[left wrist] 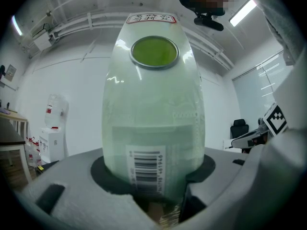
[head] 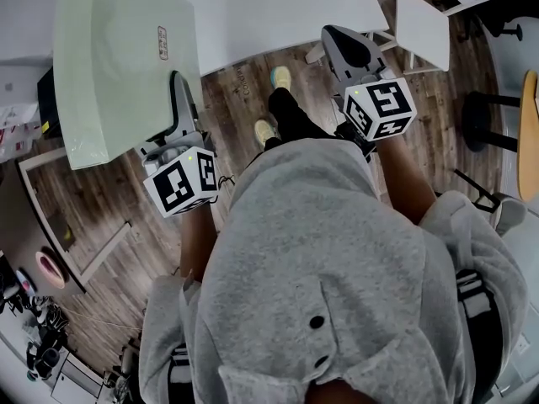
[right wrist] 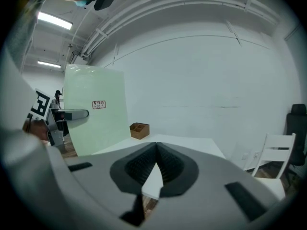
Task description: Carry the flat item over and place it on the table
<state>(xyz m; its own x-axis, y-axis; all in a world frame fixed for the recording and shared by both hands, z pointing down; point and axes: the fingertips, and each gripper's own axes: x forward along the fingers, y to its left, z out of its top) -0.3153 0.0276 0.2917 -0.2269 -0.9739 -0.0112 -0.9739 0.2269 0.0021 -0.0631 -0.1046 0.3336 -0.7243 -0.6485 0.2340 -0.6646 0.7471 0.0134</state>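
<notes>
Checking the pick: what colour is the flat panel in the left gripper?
Pale green panel; head view shows it best.

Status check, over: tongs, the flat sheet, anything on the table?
Left tongs clamped on green sheet, held aloft. Right tongs shut, empty. Small wooden box on white table.

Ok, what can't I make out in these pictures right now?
- Head view: the green sheet covers part of the table.
- Left tool view: the sheet fills the middle, hiding everything straight ahead.
- Right tool view: the sheet's label is too small to read.
</notes>
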